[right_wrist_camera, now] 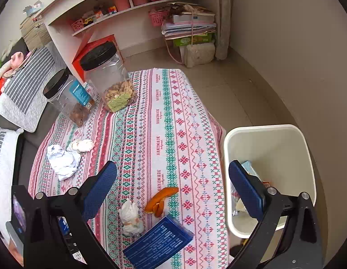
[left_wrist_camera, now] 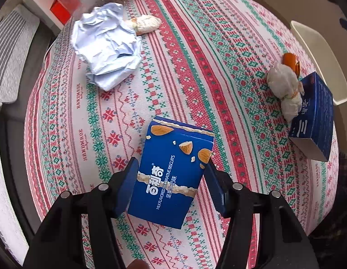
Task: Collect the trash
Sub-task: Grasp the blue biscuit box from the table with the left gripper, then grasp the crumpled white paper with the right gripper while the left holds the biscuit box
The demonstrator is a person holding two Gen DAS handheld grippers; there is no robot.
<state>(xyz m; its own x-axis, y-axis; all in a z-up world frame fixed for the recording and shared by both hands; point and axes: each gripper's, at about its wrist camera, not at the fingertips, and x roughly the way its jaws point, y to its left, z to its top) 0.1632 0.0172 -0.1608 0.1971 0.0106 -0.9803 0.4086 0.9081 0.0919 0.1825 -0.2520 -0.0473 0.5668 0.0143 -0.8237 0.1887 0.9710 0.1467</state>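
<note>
2 blue pads of my left gripper [left_wrist_camera: 171, 168] sit on either side of the biscuit box [left_wrist_camera: 171, 170], squeezing its long sides about halfway along. The box's long axis runs straight ahead of the fingers, its almond-printed end pointing away from me, over the patterned tablecloth [left_wrist_camera: 195, 51]. My right gripper [right_wrist_camera: 172, 179] is spread wide and carries nothing; it hangs above the table's near right part.

The white bin [right_wrist_camera: 269, 132] stands off the table's right edge, already holding some wrappers. From the left gripper it lies far to the right, so I judge the box must travel across the cloth, past the white tissue wad [left_wrist_camera: 285, 87], orange peel [left_wrist_camera: 291, 61] and dark blue carton [left_wrist_camera: 314, 114] crowding that edge. Crumpled paper [left_wrist_camera: 106, 44] lies far left, well apart.
</note>
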